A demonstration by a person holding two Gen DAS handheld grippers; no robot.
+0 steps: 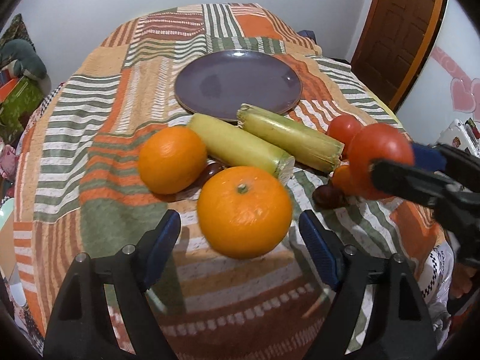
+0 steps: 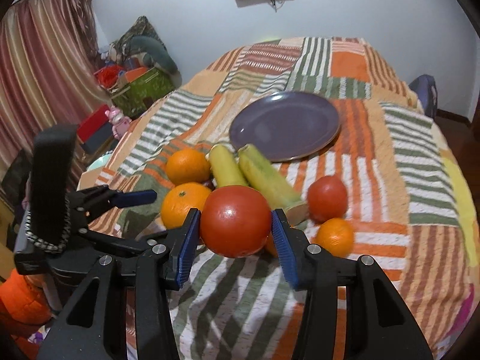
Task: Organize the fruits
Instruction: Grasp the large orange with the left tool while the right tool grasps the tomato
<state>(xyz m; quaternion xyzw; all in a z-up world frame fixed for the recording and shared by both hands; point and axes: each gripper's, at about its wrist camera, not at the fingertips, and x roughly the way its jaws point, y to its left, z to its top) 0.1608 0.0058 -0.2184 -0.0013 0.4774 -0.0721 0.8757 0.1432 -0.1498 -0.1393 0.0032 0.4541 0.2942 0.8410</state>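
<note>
The right gripper (image 2: 235, 234) clamps a tomato (image 2: 235, 221); the left gripper (image 1: 240, 234) gapes wide around an orange (image 1: 244, 211), pads apart from it.

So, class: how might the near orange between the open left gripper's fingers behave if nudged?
The near orange is round, so it would probably roll across the cloth. Its dimpled skin likely grips fairly well. It looks firm, probably not fragile.

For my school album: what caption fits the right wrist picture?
Right tool grips a red tomato above the striped cloth.
</note>
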